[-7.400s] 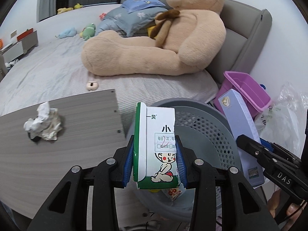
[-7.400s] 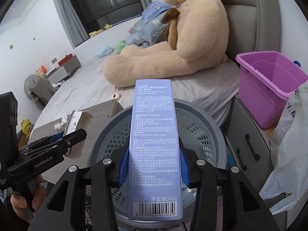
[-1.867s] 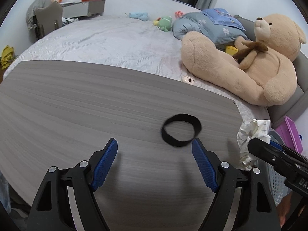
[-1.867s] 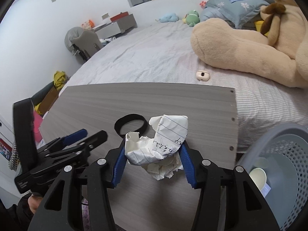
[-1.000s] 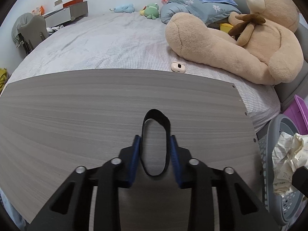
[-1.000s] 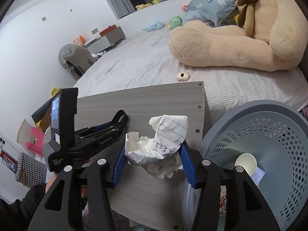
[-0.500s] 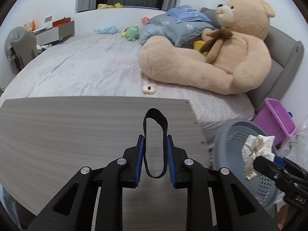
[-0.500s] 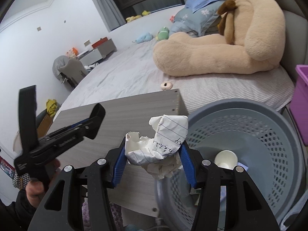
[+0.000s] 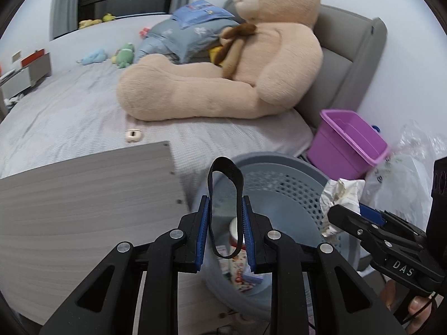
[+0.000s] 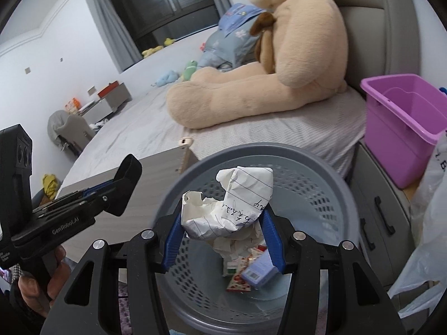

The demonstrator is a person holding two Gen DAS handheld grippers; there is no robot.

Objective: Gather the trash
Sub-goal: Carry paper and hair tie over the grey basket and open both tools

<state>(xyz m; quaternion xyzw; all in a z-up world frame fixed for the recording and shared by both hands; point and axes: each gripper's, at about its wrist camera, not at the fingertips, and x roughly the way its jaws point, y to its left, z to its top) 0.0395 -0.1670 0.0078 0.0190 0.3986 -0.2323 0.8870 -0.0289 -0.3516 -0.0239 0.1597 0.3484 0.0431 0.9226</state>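
My left gripper (image 9: 225,215) is shut on a black elastic band (image 9: 237,184), squeezed into a tall loop, held above the grey perforated trash basket (image 9: 282,192). My right gripper (image 10: 223,223) is shut on a crumpled ball of lined paper (image 10: 232,203) and holds it over the same basket (image 10: 329,195). The paper ball also shows in the left wrist view (image 9: 339,198), at the basket's right rim. Cartons and a cup lie at the basket's bottom (image 10: 251,273). The left gripper's body shows in the right wrist view (image 10: 83,203), left of the basket.
A grey wood-grain tabletop (image 9: 83,195) lies left of the basket. Behind is a bed with a large tan teddy bear (image 9: 223,75). A purple bin (image 9: 349,142) and a clear plastic bag (image 9: 405,167) stand right of the basket, above a drawer unit (image 10: 374,217).
Both grippers have swung right from the table to above the basket, the left carrying the black band picked off the tabletop, the right carrying the paper ball.
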